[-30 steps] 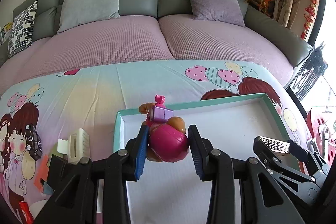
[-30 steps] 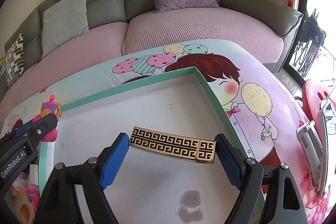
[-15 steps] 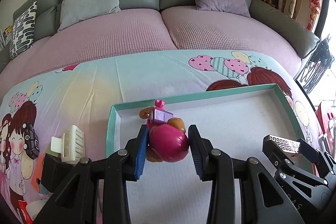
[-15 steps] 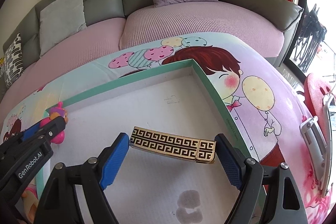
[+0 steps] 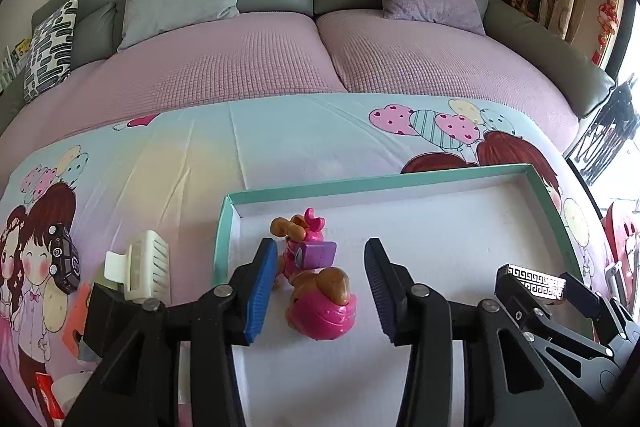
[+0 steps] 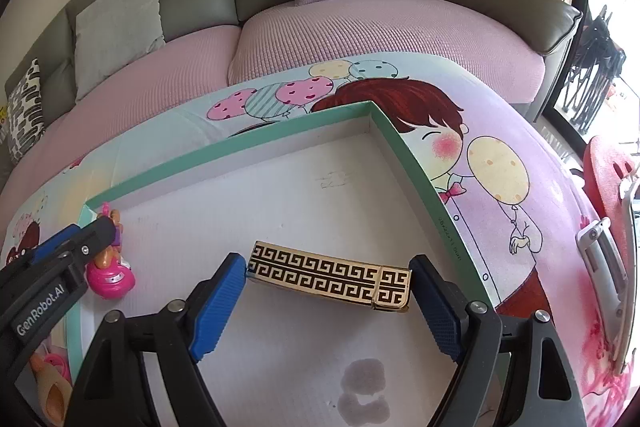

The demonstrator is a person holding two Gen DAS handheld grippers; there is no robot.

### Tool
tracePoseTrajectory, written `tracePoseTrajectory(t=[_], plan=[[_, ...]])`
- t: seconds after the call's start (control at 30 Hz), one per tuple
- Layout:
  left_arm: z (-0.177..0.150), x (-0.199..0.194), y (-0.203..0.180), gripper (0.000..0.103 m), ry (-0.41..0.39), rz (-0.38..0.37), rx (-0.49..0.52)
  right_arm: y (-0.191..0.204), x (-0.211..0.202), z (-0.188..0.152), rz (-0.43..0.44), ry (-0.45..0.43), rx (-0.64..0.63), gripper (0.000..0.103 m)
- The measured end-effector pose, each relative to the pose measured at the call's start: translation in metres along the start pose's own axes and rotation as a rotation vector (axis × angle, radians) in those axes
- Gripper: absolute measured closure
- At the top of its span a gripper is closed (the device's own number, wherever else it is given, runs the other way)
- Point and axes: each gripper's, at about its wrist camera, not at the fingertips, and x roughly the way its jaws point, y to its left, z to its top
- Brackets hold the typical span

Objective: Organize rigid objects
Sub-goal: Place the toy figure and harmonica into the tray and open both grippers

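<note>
Sitting in one tray (image 5: pixel 400 183): one pink toy (image 5: pixel 320 291), one patterned box (image 6: pixel 332 277).

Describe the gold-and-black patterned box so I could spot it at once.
Find the shallow white tray with the teal rim on the cartoon-printed cloth. Towards its right side, the flat gold box with a black maze pattern is clamped between two blue-padded fingers; its only tray neighbour is a pink toy figure.

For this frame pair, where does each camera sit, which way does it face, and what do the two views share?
Left wrist: on the left gripper, looking down and forward at the pink toy figure lying free between its just-opened jaws; the right gripper shows at right.
Right wrist: on the right gripper, facing the patterned gold box clamped between its pads; the left gripper shows at left.
Shared: teal-rimmed tray, toy, box, sofa.
</note>
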Motion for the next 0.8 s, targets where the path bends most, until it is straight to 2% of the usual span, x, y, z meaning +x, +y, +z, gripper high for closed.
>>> tracePoseTrajectory(t=[0.07,0.3,0.33,0.43,0.57,0.67,0.8], plan=[[0.000,-0.003,0.003,0.049,-0.005,0.000,-0.015,0.001,0.000,0.000,-0.005,-0.001,-0.005,0.018],[0.003,-0.013,0.018,0.047,-0.021,0.015,-0.071,0.004,0.004,0.000,-0.014,0.013,-0.021,0.018],[0.003,-0.015,0.020,0.044,-0.025,0.016,-0.080,0.004,0.004,-0.001,-0.018,0.016,-0.027,0.018],[0.004,-0.017,0.026,0.016,-0.042,0.028,-0.105,0.004,0.005,-0.002,-0.017,0.015,-0.027,0.017],[0.003,-0.020,0.036,0.014,-0.064,0.055,-0.141,0.004,-0.001,0.000,-0.009,-0.021,-0.023,0.000],[0.002,-0.021,0.042,0.007,-0.080,0.088,-0.156,0.005,-0.002,0.001,0.019,-0.029,-0.019,0.000],[-0.001,-0.021,0.052,0.005,-0.098,0.137,-0.174,0.009,-0.001,-0.001,0.021,-0.028,-0.028,0.000]])
